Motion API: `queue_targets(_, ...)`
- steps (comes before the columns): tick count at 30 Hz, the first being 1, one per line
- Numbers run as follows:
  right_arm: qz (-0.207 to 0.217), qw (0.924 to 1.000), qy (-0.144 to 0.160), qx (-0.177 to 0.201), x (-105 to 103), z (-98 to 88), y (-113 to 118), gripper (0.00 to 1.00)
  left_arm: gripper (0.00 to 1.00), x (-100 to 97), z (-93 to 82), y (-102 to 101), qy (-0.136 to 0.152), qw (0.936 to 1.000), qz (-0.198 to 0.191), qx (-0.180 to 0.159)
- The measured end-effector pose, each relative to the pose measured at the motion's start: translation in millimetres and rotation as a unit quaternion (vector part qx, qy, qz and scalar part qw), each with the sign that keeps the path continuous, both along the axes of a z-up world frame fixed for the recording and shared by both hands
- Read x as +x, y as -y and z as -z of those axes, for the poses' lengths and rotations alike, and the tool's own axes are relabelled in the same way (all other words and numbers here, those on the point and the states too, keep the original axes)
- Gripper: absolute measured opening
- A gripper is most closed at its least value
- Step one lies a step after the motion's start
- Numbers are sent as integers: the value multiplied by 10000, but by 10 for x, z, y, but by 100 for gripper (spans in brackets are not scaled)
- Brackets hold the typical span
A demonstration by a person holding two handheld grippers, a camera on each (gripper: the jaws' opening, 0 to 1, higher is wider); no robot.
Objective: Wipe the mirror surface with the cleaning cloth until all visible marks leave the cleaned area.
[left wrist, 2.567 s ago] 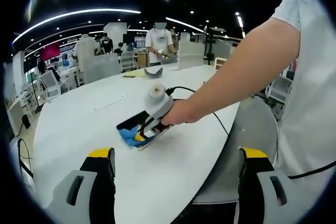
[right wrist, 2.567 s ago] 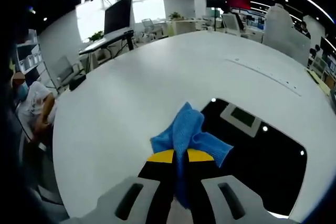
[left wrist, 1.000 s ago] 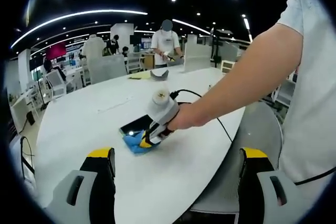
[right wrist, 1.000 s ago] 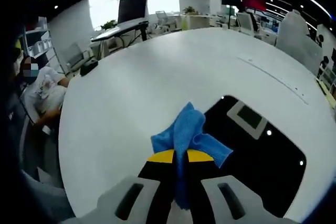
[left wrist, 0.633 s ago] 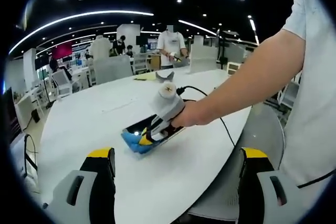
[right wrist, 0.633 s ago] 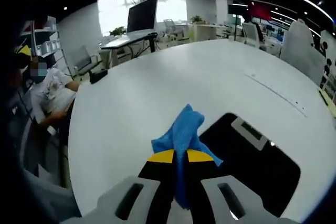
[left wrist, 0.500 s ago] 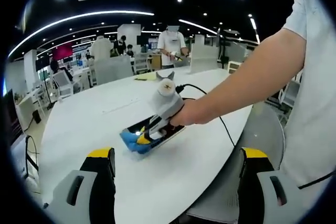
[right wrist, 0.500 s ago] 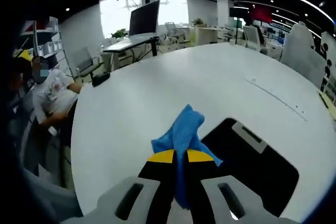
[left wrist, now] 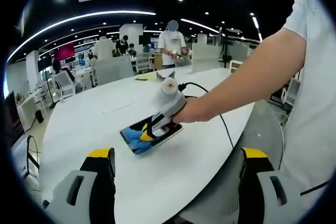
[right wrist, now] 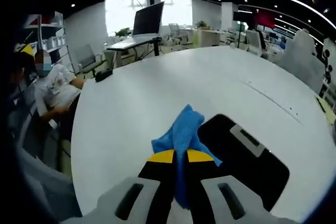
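The cloth (right wrist: 184, 129) lies on the mirror (right wrist: 247, 163); the mirror on the table (right wrist: 157, 98).

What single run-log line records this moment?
right gripper: shut on blue cleaning cloth | cloth: at dark rectangular mirror's edge | left gripper: open, idle

Right gripper (left wrist: 145, 134) pressing blue cloth (left wrist: 137, 139) on mirror (left wrist: 152, 136) (white table (left wrist: 94, 124))

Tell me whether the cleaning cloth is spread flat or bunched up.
Bunched up. The blue cleaning cloth is gathered into a crumpled wad pinched between the right gripper jaws, pressed against the mirror edge.
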State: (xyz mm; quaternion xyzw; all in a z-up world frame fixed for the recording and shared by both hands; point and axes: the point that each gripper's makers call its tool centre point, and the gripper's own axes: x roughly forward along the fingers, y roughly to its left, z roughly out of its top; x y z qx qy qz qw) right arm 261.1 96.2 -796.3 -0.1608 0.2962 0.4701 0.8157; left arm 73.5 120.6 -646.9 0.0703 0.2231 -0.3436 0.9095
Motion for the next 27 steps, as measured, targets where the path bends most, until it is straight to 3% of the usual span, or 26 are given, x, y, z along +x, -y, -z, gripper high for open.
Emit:
queue_targets(10, 185, 9998, 40, 12, 88, -51, 498, 2, 99, 33, -15, 179, 29, 10000, -10, 65)
queue_targets(27, 606, 9981, -4, -126, 232, 71, 1393, 2, 99, 89, -10, 247, 38, 9999, -40, 103)
